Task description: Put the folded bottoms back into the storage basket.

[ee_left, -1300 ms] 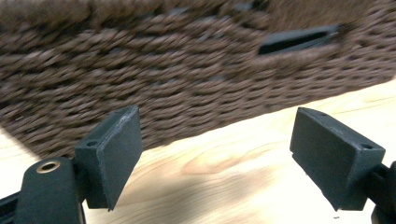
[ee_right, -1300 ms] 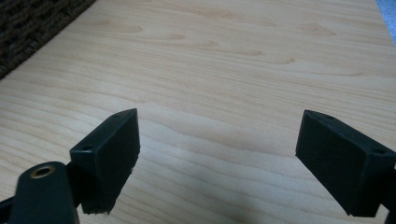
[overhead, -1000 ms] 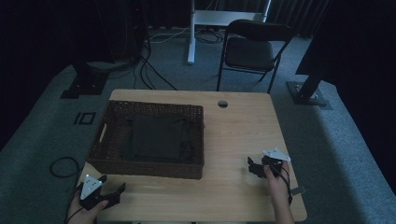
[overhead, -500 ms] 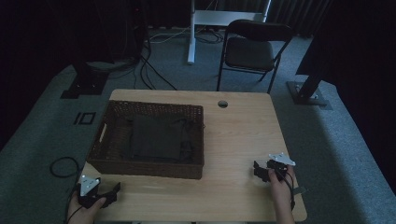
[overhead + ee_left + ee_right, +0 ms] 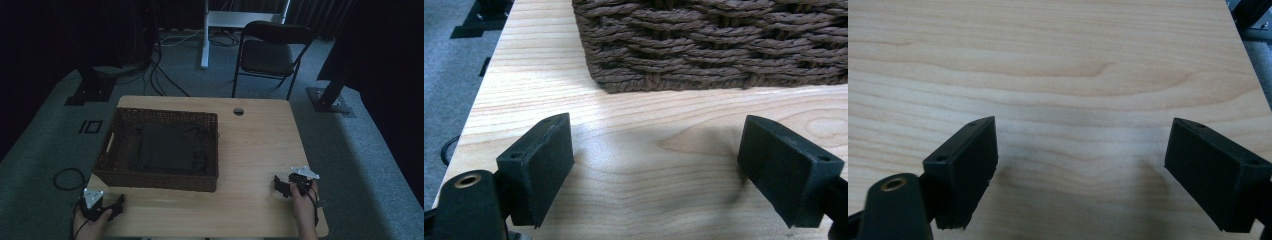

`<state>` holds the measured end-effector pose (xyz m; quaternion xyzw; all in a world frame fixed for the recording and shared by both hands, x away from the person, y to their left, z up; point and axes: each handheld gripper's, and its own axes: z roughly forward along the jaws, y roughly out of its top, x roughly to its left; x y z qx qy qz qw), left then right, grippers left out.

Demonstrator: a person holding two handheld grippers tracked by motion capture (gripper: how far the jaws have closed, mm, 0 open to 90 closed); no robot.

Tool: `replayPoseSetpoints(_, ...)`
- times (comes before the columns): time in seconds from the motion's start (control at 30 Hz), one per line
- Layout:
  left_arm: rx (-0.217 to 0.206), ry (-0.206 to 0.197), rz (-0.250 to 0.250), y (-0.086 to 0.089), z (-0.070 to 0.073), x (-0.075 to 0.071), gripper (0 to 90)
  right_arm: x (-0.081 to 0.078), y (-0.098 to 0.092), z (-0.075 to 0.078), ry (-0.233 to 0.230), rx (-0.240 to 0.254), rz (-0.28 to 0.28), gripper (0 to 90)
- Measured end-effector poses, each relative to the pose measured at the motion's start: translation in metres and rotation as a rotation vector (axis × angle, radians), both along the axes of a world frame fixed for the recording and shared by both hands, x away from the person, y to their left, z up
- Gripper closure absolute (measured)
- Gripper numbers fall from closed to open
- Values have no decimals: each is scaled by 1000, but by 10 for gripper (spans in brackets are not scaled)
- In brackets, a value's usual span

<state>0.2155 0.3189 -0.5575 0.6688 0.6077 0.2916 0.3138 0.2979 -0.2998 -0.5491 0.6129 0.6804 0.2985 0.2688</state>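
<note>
Wicker basket [image 5: 160,150] with the dark folded cloth [image 5: 167,150] sits far-left while we rest our left gripper [image 5: 112,207] and right gripper [image 5: 281,185] wide open and empty on the near table [image 5: 250,145]; reaching carelessly might snag the weave.

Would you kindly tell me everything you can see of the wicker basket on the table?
The wicker basket is a dark brown, rectangular tray of woven strands with low walls. It sits flat on the left half of the wooden table. A dark folded cloth lies inside. Neither gripper touches it; the left gripper sits just before its near wall.
</note>
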Motion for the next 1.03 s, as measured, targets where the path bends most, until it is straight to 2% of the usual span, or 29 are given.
replayPoseSetpoints(0.13, 0, -1, 8, 0, 0, 0, 150, -2, -1, -3, 20, 0, 16, 129)
replayPoseSetpoints(0.47, -1, -1, 9, 0, 0, 0, 145, -3, -4, -4, 17, 35, 21, 120)
replayPoseSetpoints(0.53, -1, -1, 8, 0, 0, 0, 144, -3, -4, -4, 16, 39, 50, 119)
replayPoseSetpoints(0.67, -1, 1, 4, 0, 0, 0, 134, -3, 0, -4, 23, 10, 71, 108)
replayPoseSetpoints(1.03, -1, 3, -4, 0, -1, 0, 121, -3, 0, -4, 23, 11, 70, 109)
